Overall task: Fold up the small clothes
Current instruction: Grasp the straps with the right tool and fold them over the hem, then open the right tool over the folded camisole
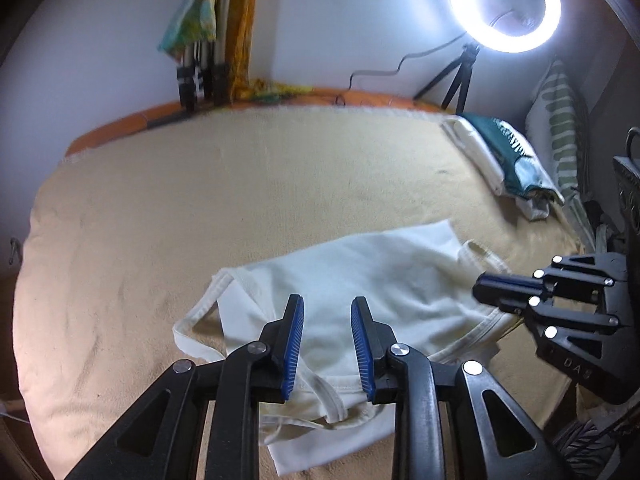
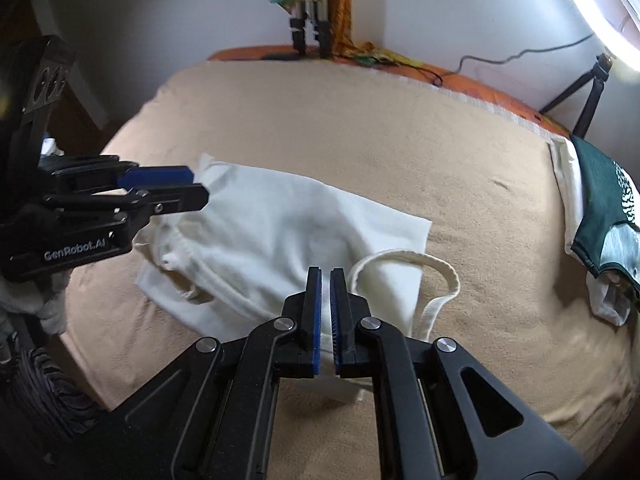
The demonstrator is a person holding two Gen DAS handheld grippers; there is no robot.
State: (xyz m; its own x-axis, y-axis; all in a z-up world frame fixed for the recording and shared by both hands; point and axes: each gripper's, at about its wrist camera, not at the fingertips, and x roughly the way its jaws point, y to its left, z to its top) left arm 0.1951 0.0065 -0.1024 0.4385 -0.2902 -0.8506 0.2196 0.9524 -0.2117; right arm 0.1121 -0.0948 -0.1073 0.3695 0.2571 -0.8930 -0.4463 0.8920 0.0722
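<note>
Bedding first: tan fleece blanket [image 1: 200,200] covers the whole work surface, orange sheet edge [image 1: 120,124] showing at the far side. White cotton sleeveless top [image 1: 360,280] lies crumpled on the blanket near my edge, one strap loop [image 2: 424,276] trailing to the right. Folded stack of white and teal clothes [image 1: 508,160] sits well apart at the far right. Lit ring lamp [image 1: 504,4] stands on a black tripod behind it. My left tongs [image 1: 327,348] hang over the top's near hem, jaws apart. My right tongs [image 2: 326,312] sit over the strap end, jaws almost together with a thin gap, nothing clamped.
</note>
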